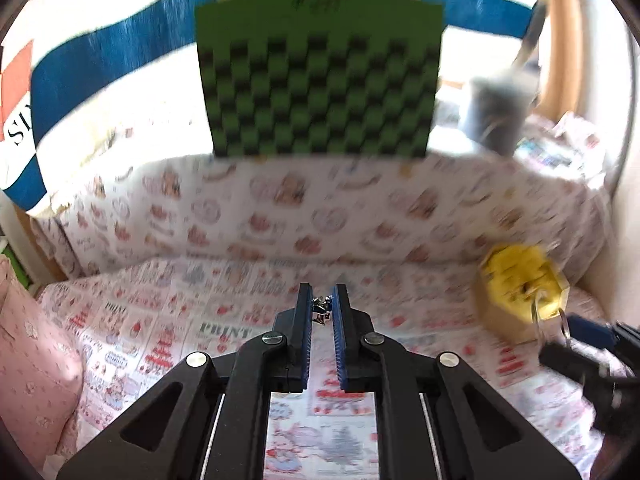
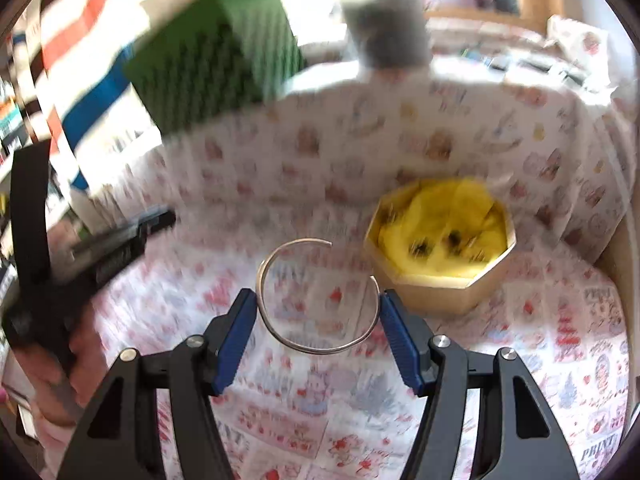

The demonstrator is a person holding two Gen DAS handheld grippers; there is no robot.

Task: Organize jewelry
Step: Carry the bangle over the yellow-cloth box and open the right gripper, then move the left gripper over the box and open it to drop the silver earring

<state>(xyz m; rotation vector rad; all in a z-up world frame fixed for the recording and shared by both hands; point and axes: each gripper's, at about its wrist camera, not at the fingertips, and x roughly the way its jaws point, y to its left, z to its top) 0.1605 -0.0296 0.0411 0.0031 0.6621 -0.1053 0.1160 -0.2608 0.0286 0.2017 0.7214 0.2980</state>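
Observation:
My left gripper (image 1: 322, 300) is shut on a small silver and blue earring (image 1: 321, 309), held above the patterned cloth. My right gripper (image 2: 318, 300) is shut on an open silver bangle (image 2: 316, 294), held by its two sides between the blue pads (image 2: 236, 336). The octagonal jewelry box (image 2: 440, 248) with yellow lining sits ahead and right of the bangle; several small dark pieces lie in it. The box also shows at the right in the left wrist view (image 1: 520, 292), with the right gripper and bangle (image 1: 560, 320) just in front of it. The left gripper shows at the left in the right wrist view (image 2: 116, 248).
A printed pink and white cloth (image 1: 240, 320) covers the surface and rises as a wall behind. A green and black checkered board (image 1: 320, 80) stands behind it. A grey cup (image 1: 496, 112) sits at the back right. A pink cushion (image 1: 32, 360) lies at the left.

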